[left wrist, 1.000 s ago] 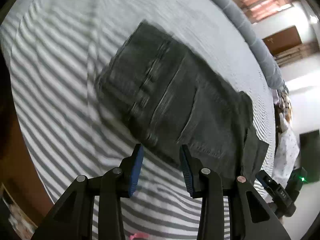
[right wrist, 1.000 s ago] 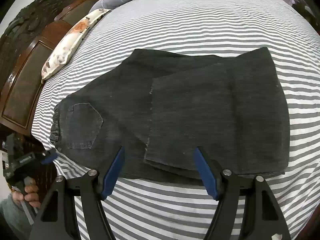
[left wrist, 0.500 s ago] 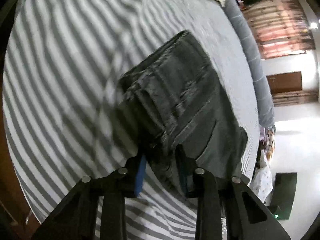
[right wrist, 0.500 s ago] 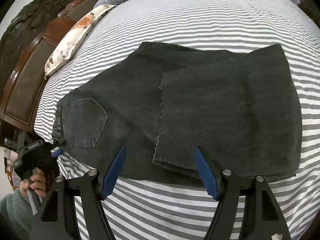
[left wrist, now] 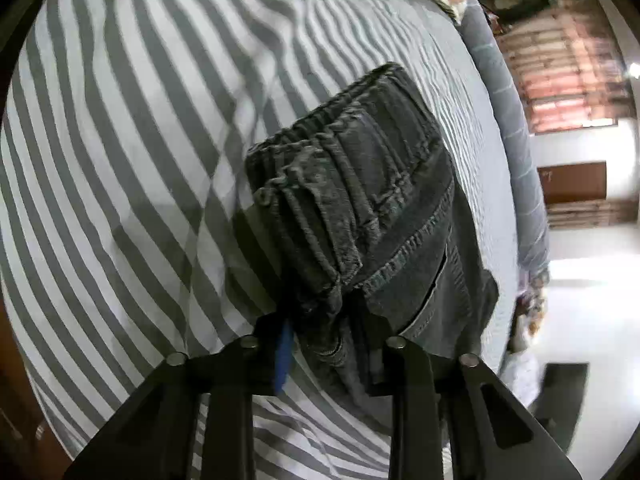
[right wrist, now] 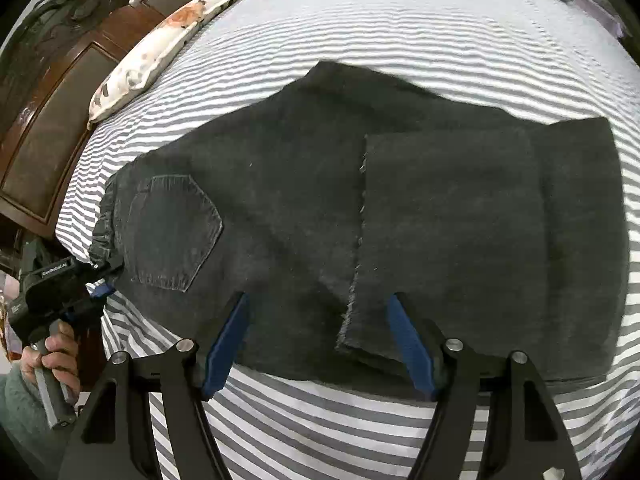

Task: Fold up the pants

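Soft, even daylight lit both fisheye views, which bowed the striped sheet (right wrist: 360,420) strongly toward dark vignetted corners. The floor (left wrist: 592,280) glared overexposed, and the pants (left wrist: 360,200) cast a faint shadow.

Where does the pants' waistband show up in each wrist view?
Left wrist: waistband at centre, bunched, left gripper closing on it.
Right wrist: waistband at far left, by the back pocket.
Shared landmark: striped sheet.
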